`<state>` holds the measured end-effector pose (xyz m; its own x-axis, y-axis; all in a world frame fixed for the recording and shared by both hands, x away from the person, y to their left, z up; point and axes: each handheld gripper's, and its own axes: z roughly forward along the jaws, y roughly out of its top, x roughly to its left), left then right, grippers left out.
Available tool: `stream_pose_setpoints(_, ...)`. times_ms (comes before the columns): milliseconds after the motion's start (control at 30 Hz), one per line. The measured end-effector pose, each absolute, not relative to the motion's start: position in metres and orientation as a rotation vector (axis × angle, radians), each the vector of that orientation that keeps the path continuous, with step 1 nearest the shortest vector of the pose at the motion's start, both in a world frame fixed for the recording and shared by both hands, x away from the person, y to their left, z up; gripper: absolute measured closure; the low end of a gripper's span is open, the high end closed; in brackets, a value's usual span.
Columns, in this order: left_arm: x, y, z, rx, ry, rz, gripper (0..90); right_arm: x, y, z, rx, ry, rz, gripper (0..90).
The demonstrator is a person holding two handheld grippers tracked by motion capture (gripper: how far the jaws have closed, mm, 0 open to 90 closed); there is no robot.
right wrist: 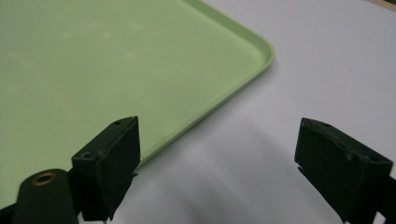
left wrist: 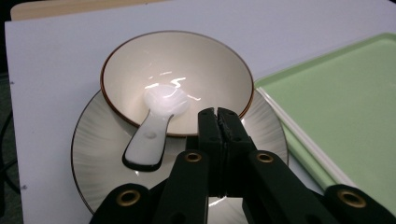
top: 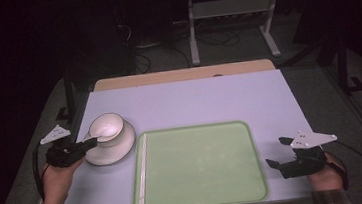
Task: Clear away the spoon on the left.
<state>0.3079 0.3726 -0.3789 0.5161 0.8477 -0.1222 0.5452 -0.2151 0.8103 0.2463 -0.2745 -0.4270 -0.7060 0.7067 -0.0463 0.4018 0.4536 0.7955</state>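
White bowl (top: 106,128) with its spoon (top: 103,136) sits stacked on a plate (top: 123,146) far left, the left gripper (top: 90,144) pinching its near rim — it could tip toward the green tray (top: 200,166) — while the right gripper (top: 280,152) waits spread.

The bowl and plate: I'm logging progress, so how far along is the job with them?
Early. The bowl, with a spoon in it, sits on the plate beside the green tray, where chopsticks already lie. In hand: the left gripper, jaws shut, is at the bowl's near rim; whether it grips it is unclear. The right gripper waits open by the tray's corner. Nothing is lifted yet.
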Motion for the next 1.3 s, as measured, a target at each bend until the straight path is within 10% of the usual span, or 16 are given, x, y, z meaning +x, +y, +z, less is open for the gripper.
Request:
stream_pose_setpoints(633, 0.327, 0.392, -0.368, 1.894, 1.232, 0.473, 50.6, 0.248, -0.273, -0.425, 0.924, 2.333, 1.14, 13.3)
stream_pose_setpoints(1300, 0.331, 0.403, -0.389, 1.861, 1.277, 0.331, 62.9, 0.248, -0.273, -0.426, 0.923, 2.335, 1.133, 13.3)
